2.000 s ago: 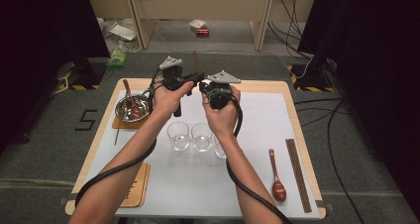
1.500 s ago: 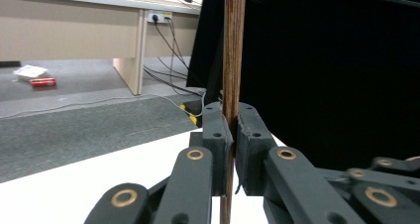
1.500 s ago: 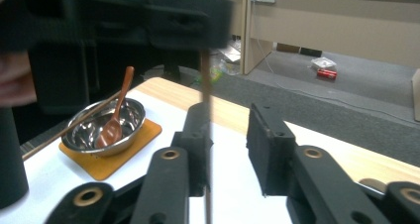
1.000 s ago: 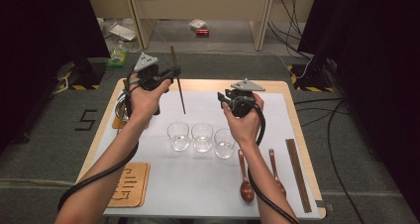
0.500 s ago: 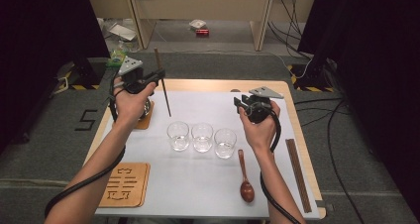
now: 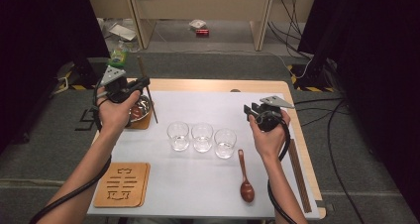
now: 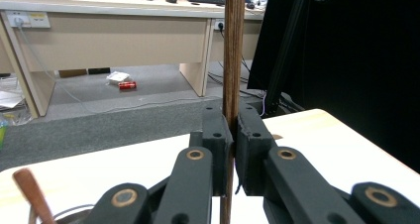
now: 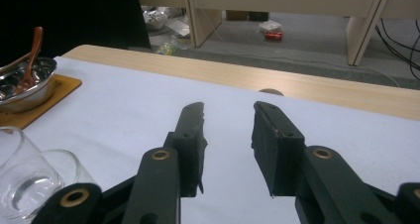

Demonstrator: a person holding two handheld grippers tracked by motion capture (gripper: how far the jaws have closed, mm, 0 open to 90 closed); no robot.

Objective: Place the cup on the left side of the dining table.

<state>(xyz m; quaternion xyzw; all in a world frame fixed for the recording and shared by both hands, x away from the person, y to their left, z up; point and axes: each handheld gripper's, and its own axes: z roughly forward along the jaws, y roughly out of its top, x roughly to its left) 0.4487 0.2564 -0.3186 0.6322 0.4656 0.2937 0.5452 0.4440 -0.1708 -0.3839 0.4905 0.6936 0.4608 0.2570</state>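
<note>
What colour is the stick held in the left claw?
Dark brown wood with visible grain; the stick shows best in the left gripper view.

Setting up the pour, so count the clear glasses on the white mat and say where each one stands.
3, in a row mid-mat between the hands: left glass, middle glass, right glass, which stands just above the wooden spoon. None looks hidden.

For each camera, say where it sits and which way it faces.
High view: above the person's side, looking forward and down on the table; both forearms, left gripper, right gripper.
Left gripper view: along jaws clamping an upright chopstick.
Right gripper view: along open jaws across the table toward the bowl.
Shared: bowl, glasses.
</note>
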